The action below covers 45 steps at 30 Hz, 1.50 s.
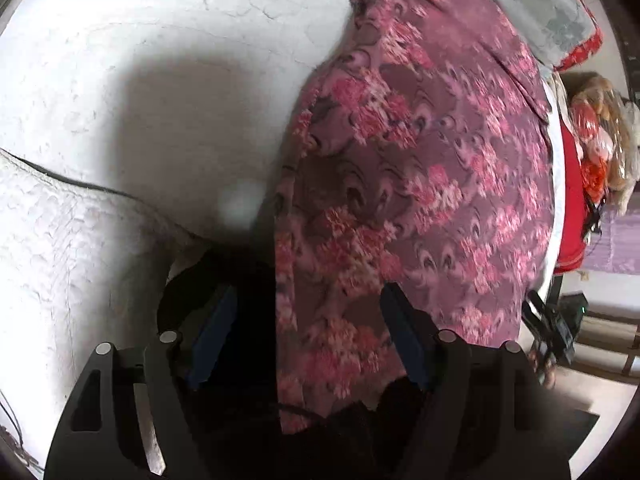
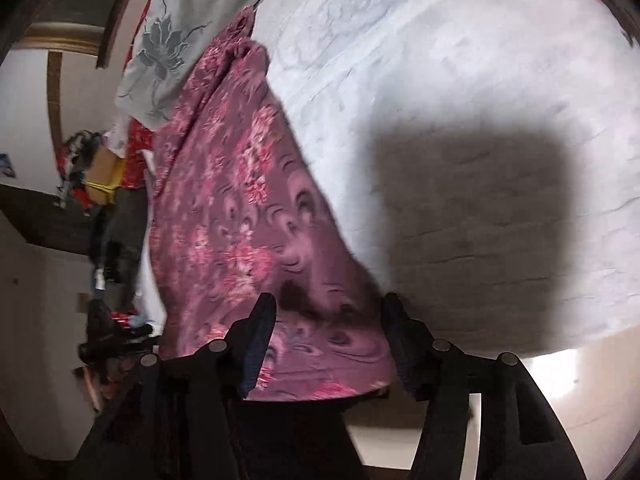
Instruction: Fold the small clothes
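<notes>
A mauve garment with pink flowers (image 1: 420, 168) lies stretched out on a white textured bedspread (image 1: 140, 60). My left gripper (image 1: 308, 312) hangs over the garment's near end with its jaws apart. The garment's left edge runs between the fingers, and neither blue pad touches it. In the right wrist view the same garment (image 2: 240, 216) runs from the far pillow down to the bed's edge. My right gripper (image 2: 328, 312) is open over the garment's near hem. The cloth lies flat between the fingers, and the pads stand apart from it.
A grey pillow with a flower print (image 2: 172, 44) lies at the garment's far end. Red cloth (image 1: 572, 200) hangs off the bed's side, with piled clothes and bags (image 2: 88, 168) on the floor beyond. The bedspread (image 2: 460, 80) stretches wide beside the garment.
</notes>
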Each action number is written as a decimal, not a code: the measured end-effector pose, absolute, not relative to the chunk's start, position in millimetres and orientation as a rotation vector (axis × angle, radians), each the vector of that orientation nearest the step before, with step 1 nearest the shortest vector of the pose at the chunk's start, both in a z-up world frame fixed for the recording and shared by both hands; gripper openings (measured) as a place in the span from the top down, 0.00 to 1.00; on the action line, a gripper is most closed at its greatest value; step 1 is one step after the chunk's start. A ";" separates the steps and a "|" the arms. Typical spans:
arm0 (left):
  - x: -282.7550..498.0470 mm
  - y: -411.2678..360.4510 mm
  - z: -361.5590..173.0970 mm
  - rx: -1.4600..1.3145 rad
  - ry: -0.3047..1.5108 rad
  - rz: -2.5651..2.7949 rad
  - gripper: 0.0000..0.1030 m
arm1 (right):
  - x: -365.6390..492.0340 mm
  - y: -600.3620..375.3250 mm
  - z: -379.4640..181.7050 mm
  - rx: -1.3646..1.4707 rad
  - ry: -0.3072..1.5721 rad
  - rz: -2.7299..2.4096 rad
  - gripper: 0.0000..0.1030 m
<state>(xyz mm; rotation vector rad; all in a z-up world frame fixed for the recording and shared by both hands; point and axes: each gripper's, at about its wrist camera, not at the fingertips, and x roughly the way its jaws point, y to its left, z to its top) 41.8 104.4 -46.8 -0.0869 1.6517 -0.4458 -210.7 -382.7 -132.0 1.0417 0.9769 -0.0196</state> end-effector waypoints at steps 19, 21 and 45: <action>28.7 87.5 -70.7 -0.136 1.715 -0.476 0.97 | -211.2 -364.0 -121.9 0.995 0.899 0.117 0.95; 30.0 96.3 -62.8 -0.209 1.697 -0.487 0.97 | -213.6 -365.0 -108.4 0.980 0.850 0.113 0.95; 133.5 105.8 6.9 -0.718 1.381 -0.567 0.97 | -111.9 -388.3 -6.4 0.948 0.568 0.189 0.96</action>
